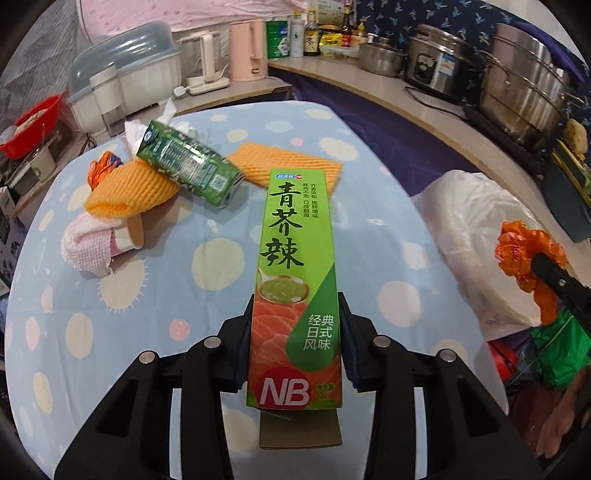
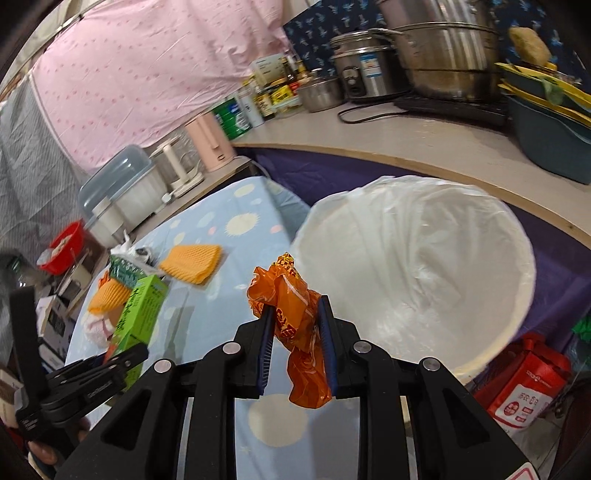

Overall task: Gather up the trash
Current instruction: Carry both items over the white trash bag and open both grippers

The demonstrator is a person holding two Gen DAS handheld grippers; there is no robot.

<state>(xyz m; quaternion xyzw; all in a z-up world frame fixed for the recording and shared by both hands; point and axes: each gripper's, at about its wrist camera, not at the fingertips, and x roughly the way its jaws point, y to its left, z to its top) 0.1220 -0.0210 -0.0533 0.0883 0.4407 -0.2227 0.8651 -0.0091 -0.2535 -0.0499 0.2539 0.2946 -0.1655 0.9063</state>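
Crumpled orange wrapper [image 2: 295, 317], glossy

A pink kettle [image 1: 246, 50] stands beside a white kettle [image 1: 205, 59]; steel pots [image 1: 524, 92] and sauce bottles [image 1: 312, 35] line the curved counter [image 2: 406, 147].

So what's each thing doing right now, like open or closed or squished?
left gripper: shut on the wasabi box
wasabi box: held, one end flap open
right gripper: shut on the orange wrapper
orange wrapper: crumpled, held
trash bin: open, lined with a bag
green carton: lying on its side
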